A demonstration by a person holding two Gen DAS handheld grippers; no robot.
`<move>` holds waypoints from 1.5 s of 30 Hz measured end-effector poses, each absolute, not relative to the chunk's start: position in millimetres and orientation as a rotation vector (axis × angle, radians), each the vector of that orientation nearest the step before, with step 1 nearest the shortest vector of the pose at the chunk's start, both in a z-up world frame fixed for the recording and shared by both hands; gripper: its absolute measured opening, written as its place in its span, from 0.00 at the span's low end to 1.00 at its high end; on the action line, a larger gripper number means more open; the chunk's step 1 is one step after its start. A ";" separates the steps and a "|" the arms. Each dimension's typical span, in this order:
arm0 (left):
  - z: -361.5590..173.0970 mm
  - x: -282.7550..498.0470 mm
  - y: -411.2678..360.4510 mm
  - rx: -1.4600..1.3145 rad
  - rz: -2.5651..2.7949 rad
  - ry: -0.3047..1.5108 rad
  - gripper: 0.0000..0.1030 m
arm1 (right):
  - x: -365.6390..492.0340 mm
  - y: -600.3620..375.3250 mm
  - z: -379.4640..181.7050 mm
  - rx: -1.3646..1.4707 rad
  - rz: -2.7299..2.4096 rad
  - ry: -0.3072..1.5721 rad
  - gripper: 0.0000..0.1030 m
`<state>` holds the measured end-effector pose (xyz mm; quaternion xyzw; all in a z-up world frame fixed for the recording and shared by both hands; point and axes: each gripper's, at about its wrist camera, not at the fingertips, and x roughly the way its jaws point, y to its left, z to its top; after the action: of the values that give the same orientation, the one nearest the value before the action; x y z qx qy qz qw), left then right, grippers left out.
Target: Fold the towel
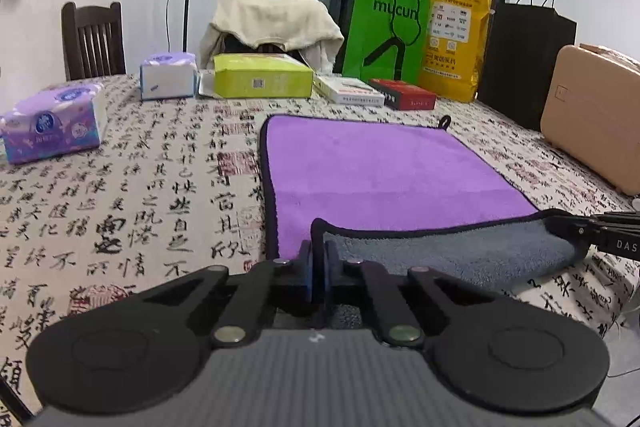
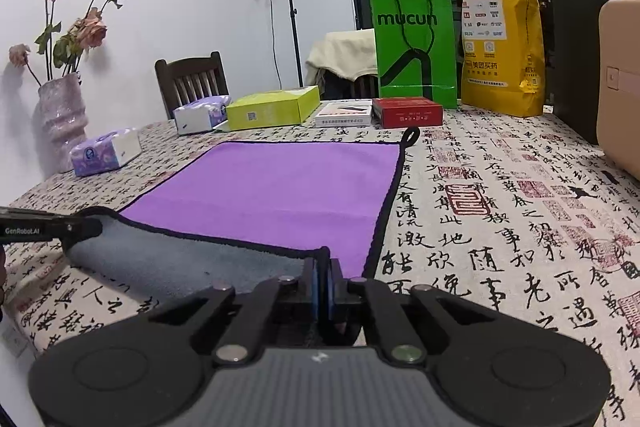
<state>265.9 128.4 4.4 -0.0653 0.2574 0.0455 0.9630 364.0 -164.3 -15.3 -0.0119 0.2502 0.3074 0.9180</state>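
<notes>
Left wrist: both claws (image 1: 319, 267) (image 2: 324, 279) pinch towel (image 1: 372, 167) corners.

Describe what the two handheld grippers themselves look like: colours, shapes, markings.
Both are matte black. The left gripper and right gripper each have two large round discs, angled linkage bars with silver rivets, blue finger pads and a ribbed grey body. White lettering marks their sides: "DAS" on the right one, "GenRobot.AI" on the left. No cables visible.

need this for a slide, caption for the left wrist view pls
Left gripper and right gripper pinch the near corners of the purple, grey-backed microfibre towel, lifting its near edge.
</notes>
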 end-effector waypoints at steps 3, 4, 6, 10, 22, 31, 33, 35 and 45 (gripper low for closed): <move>10.9 264.2 126.4 -0.124 0.094 0.504 0.05 | 361.5 -166.4 -9.6 -0.024 0.630 0.501 0.04; 13.1 264.4 125.8 -0.122 0.093 0.501 0.05 | 361.0 -167.2 -7.5 -0.024 0.631 0.496 0.04; 17.0 265.1 124.6 -0.117 0.096 0.496 0.05 | 360.5 -168.6 -4.3 -0.025 0.632 0.485 0.04; 26.2 269.5 125.0 -0.118 0.101 0.498 0.05 | 363.5 -170.2 5.2 -0.019 0.640 0.467 0.04; 62.2 313.4 136.7 -0.094 0.097 0.481 0.05 | 412.9 -166.4 33.0 0.040 0.689 0.442 0.04; 75.5 367.5 155.3 -0.104 0.066 0.472 0.05 | 464.3 -155.1 49.4 0.040 0.690 0.432 0.03; 76.7 378.8 158.1 -0.096 0.063 0.473 0.05 | 476.6 -153.4 51.0 0.050 0.691 0.439 0.04; 76.4 391.8 161.5 -0.094 0.063 0.479 0.05 | 489.5 -151.8 51.3 0.062 0.694 0.451 0.03; 66.8 439.8 184.0 -0.139 0.056 0.502 0.05 | 550.1 -133.0 43.6 0.097 0.679 0.517 0.03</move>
<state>439.8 184.0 66.8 -0.0686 0.2480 0.0276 0.9659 550.1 -133.0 43.6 0.0470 0.2506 0.3291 0.9092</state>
